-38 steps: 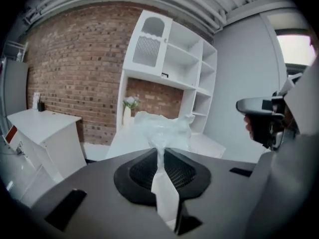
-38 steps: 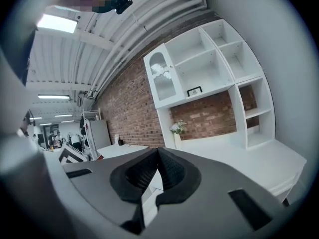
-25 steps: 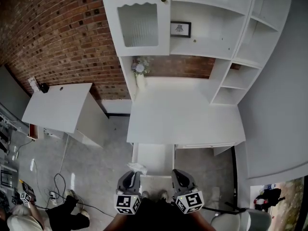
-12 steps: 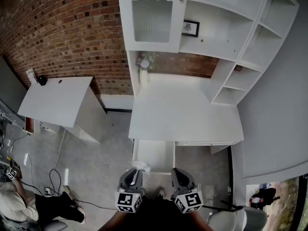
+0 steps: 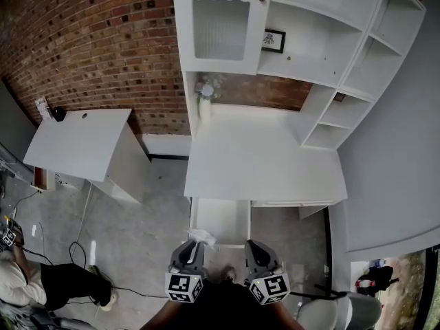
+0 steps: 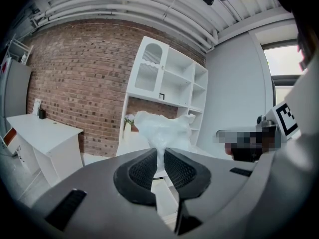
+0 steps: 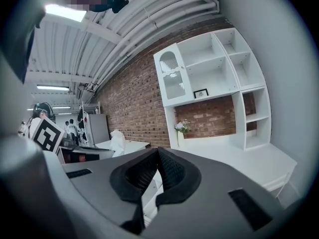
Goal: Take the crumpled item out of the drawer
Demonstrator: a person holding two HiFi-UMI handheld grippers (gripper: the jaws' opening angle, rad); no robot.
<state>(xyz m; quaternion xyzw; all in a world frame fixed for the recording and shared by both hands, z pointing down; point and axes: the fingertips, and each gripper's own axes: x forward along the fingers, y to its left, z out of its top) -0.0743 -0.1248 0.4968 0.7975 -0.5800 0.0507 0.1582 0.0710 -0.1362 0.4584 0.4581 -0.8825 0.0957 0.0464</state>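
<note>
No words, numbers or brand names can be read anywhere in the scene. Only black-and-white square patterns, without letters, are shown on the marker cube [image 5: 183,287] of the left gripper [image 5: 193,246] and on the matching cube [image 5: 269,287] of the right gripper [image 5: 253,247], at the near edge. A small framed picture [image 5: 273,40] is seen on the far shelf [image 5: 302,64], but whatever is printed in it is too small to be made out.

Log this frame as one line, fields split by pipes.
left gripper: shut on crumpled item | right gripper: shut, empty | drawer: open
</note>
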